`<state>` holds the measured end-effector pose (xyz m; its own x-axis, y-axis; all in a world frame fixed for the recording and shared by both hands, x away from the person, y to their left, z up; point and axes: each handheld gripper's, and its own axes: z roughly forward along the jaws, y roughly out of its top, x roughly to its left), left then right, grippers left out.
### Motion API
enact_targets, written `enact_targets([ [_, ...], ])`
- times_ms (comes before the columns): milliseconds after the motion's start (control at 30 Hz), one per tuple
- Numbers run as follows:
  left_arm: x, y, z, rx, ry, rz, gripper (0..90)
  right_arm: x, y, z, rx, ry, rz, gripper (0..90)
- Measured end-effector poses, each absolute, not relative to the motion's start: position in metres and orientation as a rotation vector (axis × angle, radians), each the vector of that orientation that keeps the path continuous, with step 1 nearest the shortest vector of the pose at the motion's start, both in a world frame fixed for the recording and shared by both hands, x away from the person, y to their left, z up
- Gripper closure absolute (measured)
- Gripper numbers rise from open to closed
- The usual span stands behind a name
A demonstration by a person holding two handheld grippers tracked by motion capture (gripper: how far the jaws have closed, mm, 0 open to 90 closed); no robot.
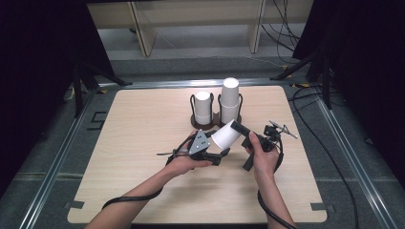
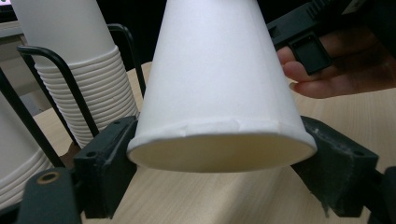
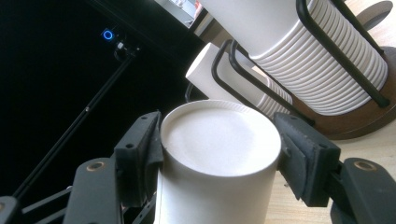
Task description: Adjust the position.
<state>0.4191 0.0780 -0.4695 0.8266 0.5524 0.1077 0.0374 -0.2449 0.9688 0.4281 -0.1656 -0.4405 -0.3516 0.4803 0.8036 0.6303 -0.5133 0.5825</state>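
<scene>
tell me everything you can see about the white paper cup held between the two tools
The paper cup is plain white and tapered, with a rolled rim and a recessed flat base. It is held tilted above the table, in front of the cup rack. The left tool has its pads against the rim end, which looks slightly creased; the right tool clamps the base end.

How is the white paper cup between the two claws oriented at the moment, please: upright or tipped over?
Tipped. The paper cup lies slanted above the table, its closed base in the right claw and its open rim between the left claw's jaws.

Bright overhead light on the table [image 1: 143, 157], dark surroundings, soft shadows, close cups slightly blurred
</scene>
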Motion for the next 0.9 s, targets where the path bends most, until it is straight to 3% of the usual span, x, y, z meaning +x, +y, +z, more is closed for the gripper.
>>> enact_targets([
  [267,0.418,0.085,-0.467,1.770,0.433,0.524,25.6,0.428,-0.161,-0.437,-1.640,-1.556,-2.056,33.2],
  [900,0.413,0.096,-0.462,1.804,0.437,0.469,31.0,0.423,-0.166,-0.426,-1.645,-1.718,-2.150,30.4],
])
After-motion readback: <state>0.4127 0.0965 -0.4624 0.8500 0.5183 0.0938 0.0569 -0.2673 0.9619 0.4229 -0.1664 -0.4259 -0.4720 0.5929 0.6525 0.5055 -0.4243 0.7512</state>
